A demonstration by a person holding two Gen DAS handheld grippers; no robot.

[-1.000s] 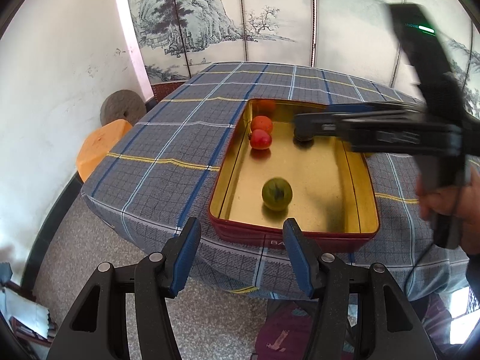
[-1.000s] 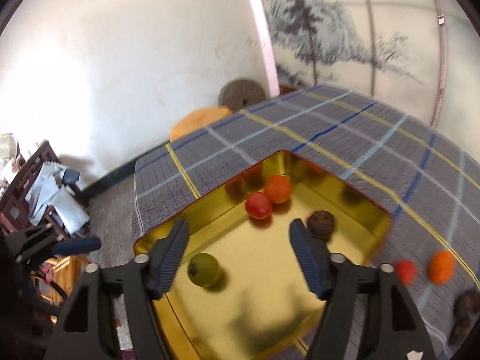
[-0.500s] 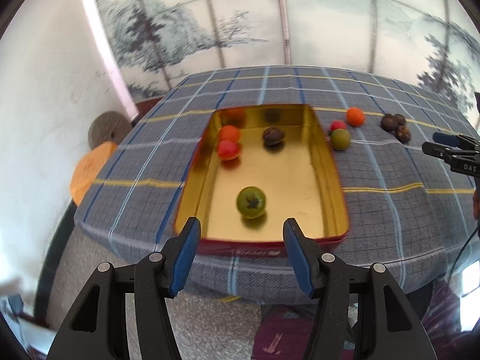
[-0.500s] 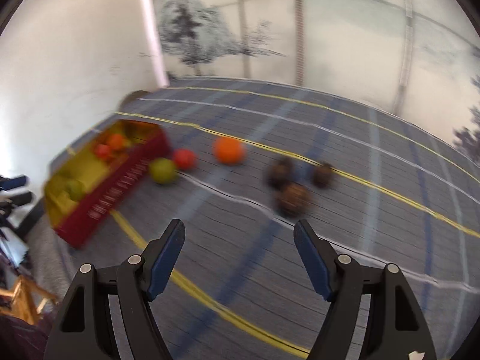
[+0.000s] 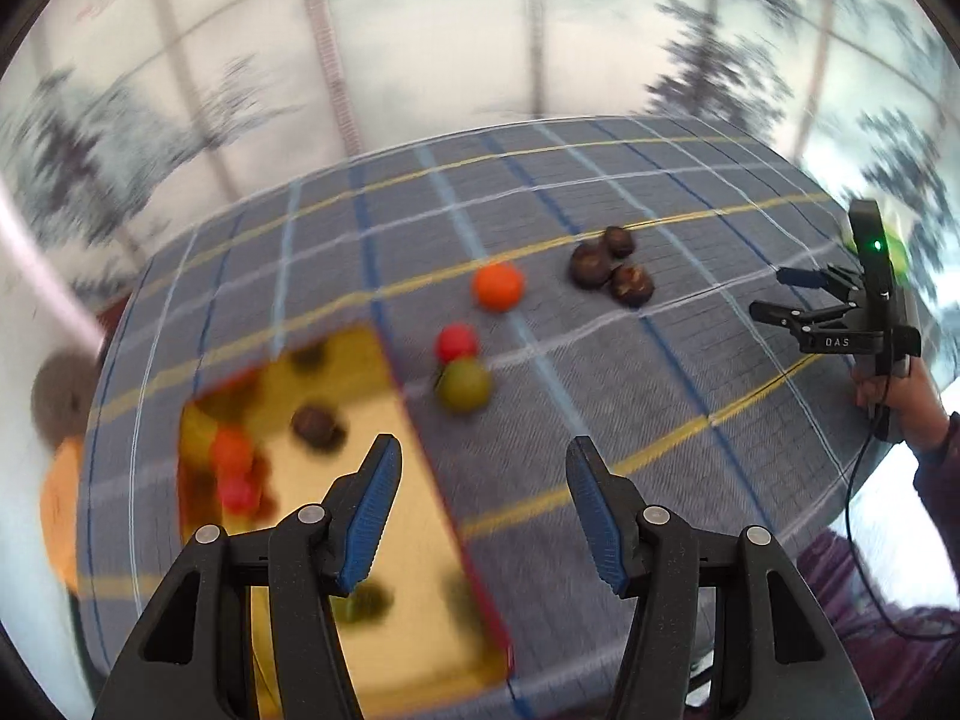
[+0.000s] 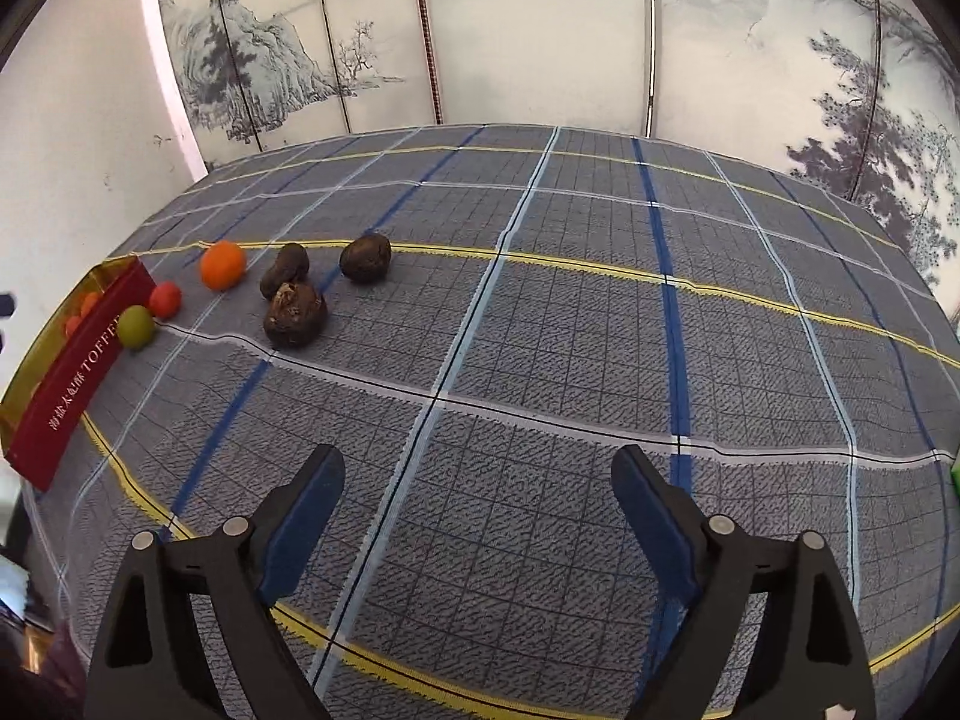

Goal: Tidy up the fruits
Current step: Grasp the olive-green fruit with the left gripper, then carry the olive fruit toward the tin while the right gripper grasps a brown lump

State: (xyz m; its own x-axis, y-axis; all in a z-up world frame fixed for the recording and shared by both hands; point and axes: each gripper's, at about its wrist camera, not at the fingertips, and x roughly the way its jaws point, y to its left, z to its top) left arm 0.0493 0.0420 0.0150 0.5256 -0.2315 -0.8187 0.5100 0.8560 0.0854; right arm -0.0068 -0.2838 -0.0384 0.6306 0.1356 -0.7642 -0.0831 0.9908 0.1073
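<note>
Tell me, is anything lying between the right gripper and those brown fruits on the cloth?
Nothing visible. Only bare plaid tablecloth lies between the open right gripper and the three brown fruits. The orange fruit, red fruit and green fruit sit beyond them, toward the tin.

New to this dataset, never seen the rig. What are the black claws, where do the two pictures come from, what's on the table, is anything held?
No robot here: a person carries a hand-held gripper in each hand, each with a fisheye camera looking along its two fingers. The left view shows the left hand-held gripper; the right hand-held gripper fills the bottom of its own view and also appears far right in the left view. Both are open and hold nothing. On the checked tablecloth lie an orange fruit, a red fruit, a green fruit and three brown fruits. The gold tin with red sides already contains several fruits, blurred in the left view.
</note>
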